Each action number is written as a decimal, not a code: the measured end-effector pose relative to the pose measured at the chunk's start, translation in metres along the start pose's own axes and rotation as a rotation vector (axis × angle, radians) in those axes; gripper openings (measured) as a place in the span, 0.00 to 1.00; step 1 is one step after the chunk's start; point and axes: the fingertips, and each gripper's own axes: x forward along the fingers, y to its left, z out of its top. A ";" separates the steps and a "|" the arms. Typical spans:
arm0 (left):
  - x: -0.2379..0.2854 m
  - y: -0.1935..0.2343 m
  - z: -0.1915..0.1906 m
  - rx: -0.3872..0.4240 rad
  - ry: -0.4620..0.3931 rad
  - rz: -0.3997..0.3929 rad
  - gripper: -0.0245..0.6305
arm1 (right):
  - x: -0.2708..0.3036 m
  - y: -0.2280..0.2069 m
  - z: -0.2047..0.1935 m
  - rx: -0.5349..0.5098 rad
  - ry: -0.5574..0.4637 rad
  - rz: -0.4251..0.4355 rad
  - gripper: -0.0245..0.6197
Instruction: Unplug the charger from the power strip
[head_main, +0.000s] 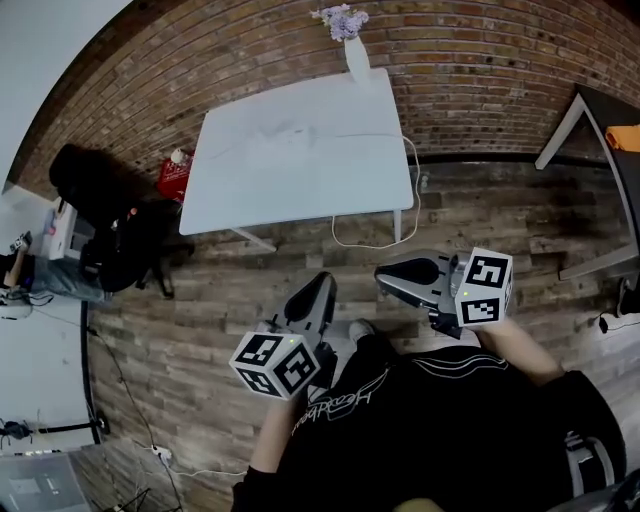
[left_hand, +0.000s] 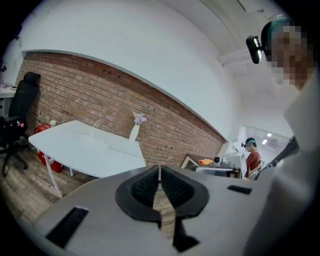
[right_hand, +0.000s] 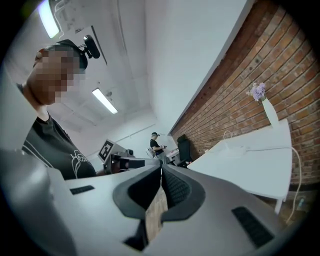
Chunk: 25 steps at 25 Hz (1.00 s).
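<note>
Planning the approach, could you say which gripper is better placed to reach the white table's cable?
Likely right: the right gripper is nearer the cable hanging off the table than the left gripper.

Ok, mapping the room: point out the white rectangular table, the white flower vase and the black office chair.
white rectangular table (head_main: 300, 160): head view, bare top
white flower vase (head_main: 357, 60): head view, body
black office chair (left_hand: 25, 95): left gripper view, backrest
</note>
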 end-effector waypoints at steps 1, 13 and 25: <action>0.004 0.012 0.005 -0.001 0.000 -0.007 0.06 | 0.011 -0.008 0.002 0.006 -0.001 -0.007 0.03; 0.000 0.172 0.060 0.045 -0.007 0.035 0.05 | 0.163 -0.084 0.017 0.059 0.087 -0.048 0.03; 0.017 0.224 0.079 -0.029 0.018 -0.069 0.05 | 0.209 -0.124 0.025 0.077 0.112 -0.061 0.03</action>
